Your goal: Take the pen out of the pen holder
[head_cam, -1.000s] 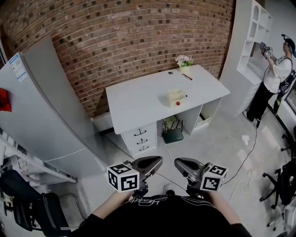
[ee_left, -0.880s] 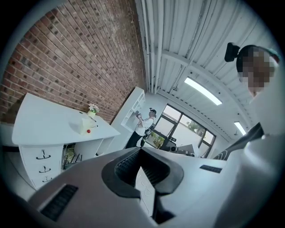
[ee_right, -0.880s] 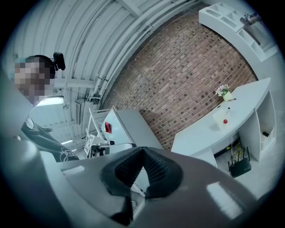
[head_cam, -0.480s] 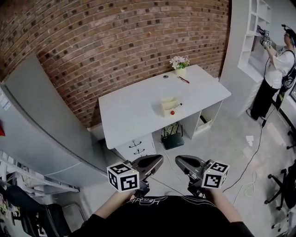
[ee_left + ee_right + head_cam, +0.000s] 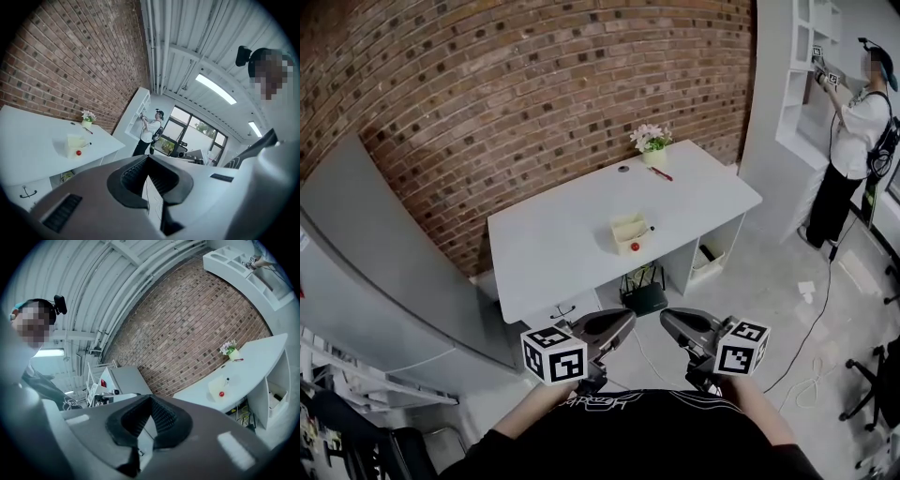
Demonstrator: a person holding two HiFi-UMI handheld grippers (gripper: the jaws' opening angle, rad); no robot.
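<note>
A cream pen holder [image 5: 627,230] stands on the white desk [image 5: 553,234], with a dark pen [image 5: 648,228] sticking out of its right side and a red ball [image 5: 634,247] on its front. It also shows small in both gripper views: pen holder [image 5: 75,142], pen holder [image 5: 217,386]. A loose red pen [image 5: 661,174] lies near the flower pot [image 5: 652,142]. My left gripper [image 5: 624,319] and right gripper [image 5: 667,318] are held side by side close to my body, far short of the desk. Both are shut and empty, left gripper [image 5: 149,157] and right gripper [image 5: 151,398] tips meeting.
A brick wall [image 5: 534,84] backs the desk. A large grey cabinet [image 5: 366,253] stands at the left. Under the desk are drawers [image 5: 561,310] and a dark router [image 5: 645,298]. Another person [image 5: 855,122] works at a white shelf at the right. Cables [image 5: 811,319] lie on the floor.
The desk and pen holder have shifted left and lower in the head view as I walk toward them. Both grippers keep the same shut pose in front of me.
</note>
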